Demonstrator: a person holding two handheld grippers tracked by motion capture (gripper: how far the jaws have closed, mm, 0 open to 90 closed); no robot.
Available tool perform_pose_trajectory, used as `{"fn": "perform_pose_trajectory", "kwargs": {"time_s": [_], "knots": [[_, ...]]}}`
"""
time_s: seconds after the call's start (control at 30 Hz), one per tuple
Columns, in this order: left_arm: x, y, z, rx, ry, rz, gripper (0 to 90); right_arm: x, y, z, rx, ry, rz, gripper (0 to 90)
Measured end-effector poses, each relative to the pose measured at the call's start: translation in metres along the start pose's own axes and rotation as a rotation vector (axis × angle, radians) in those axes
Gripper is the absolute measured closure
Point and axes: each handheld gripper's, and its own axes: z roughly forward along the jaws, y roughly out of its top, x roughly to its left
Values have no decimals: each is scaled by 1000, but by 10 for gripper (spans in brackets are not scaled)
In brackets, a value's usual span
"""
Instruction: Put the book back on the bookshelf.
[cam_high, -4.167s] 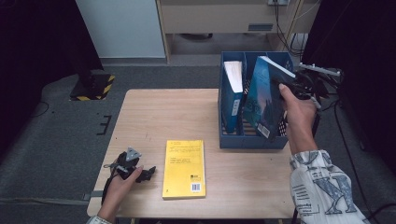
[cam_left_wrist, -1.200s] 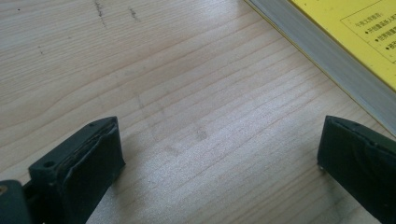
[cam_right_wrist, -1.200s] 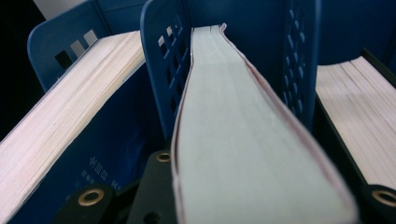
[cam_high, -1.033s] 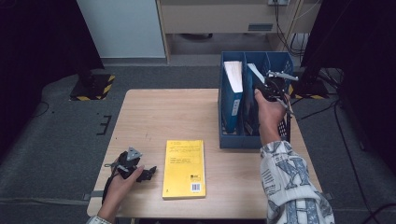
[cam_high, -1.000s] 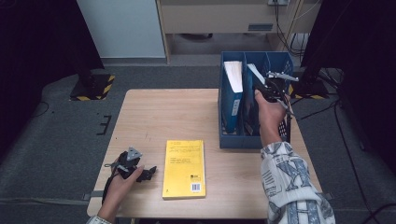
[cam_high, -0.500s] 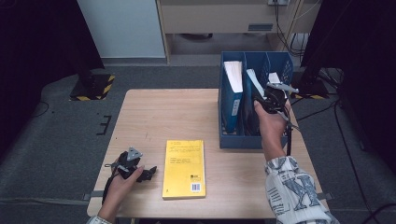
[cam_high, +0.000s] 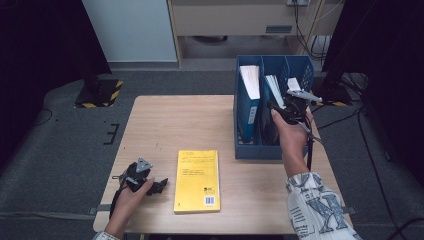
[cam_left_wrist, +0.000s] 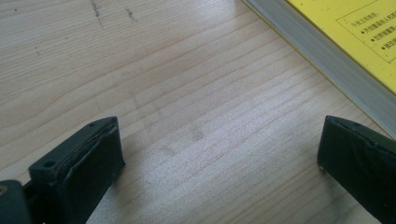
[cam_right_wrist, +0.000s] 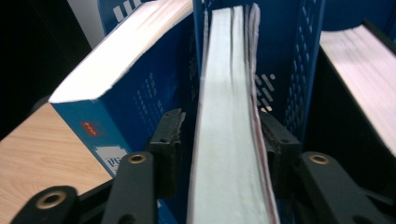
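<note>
- Blue perforated plastic file rack (cam_high: 248, 149) stands on the right half of the pale wooden table (cam_high: 165, 125), right of centre in the high view. Upright dividers split it into three slots.
- Left slot: a thick blue-covered book (cam_high: 248, 100) standing on end, white page edge up, leaning slightly. In the right gripper view the same book (cam_right_wrist: 116, 93) fills the upper left, tilted toward the divider.
- Middle slot: a tall thin book with a pale page edge (cam_right_wrist: 229, 130), upright, running up the centre of the right gripper view. In the high view its top (cam_high: 274, 90) shows just left of the right gripper.
- Right slot: another volume (cam_right_wrist: 362, 74), white page block at the right edge of the right gripper view; in the high view its top (cam_high: 294, 84) shows near the rack's far corner.
- Right gripper (cam_high: 287, 107) held above the rack's middle slot. Its jaws straddle the thin book; they have just been opening, and a narrow gap shows on the left side between pad and page edge. Right pad sits close to the cover; contact there cannot be told. Reads as released, book still between the jaws.
- Left gripper (cam_high: 159, 186) rests on the table at lower left, jaws wide apart over bare wood, nothing between them.
- Yellow paperback book (cam_high: 197, 180) lies flat just right of the left gripper; its page edge (cam_left_wrist: 322, 56) crosses the upper right of the left gripper view.
</note>
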Motion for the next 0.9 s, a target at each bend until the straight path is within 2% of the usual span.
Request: {"fn": "perform_pose_trajectory", "kwargs": {"time_s": [0.23, 0.47, 0.7, 0.9], "knots": [[0, 0, 0, 0, 0, 0, 0, 2, 13, -1, 12, 11, -19, 552], [0, 0, 0, 2, 0, 4, 0, 1, 21, 1, 39, 15, -34, 610], [0, 0, 0, 2, -1, 5, 0, -1, 19, 6, 71, 20, -14, 645], [0, 0, 0, 0, -2, 3, 0, 0, 18, 8, 73, 22, 0, 670]]}}
